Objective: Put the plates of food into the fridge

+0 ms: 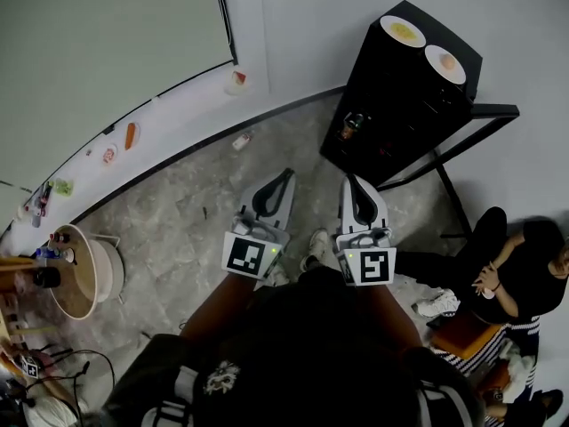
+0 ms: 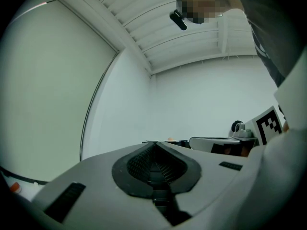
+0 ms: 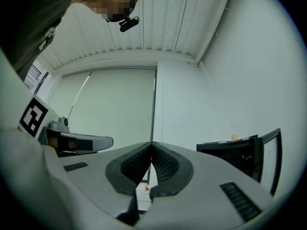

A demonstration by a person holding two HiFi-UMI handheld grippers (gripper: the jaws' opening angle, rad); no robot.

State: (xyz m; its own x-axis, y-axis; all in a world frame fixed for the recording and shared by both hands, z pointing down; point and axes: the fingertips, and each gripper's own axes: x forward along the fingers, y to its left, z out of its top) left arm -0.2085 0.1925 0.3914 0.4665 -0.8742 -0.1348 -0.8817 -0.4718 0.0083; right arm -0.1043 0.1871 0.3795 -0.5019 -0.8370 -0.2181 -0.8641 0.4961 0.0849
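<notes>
Along the fridge's (image 1: 391,105) top edge sit both plates (image 1: 403,31); left hand-held gripper (image 1: 286,176) and right hand-held gripper (image 1: 348,181), closed and empty, could tip one while lifting.

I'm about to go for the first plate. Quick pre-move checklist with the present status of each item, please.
1. Jaws open for a grasp: not ok. The left gripper and right gripper are both shut and empty.
2. Plates in place: ok. The yellow-food plate and orange-food plate sit on top of the fridge.
3. Fridge open: ok. Its door stands swung out to the right.
4. Free shelf inside: cannot tell; the interior is dark.
5. Bystander out of the way: ok for now. The seated person is right of the door.
</notes>
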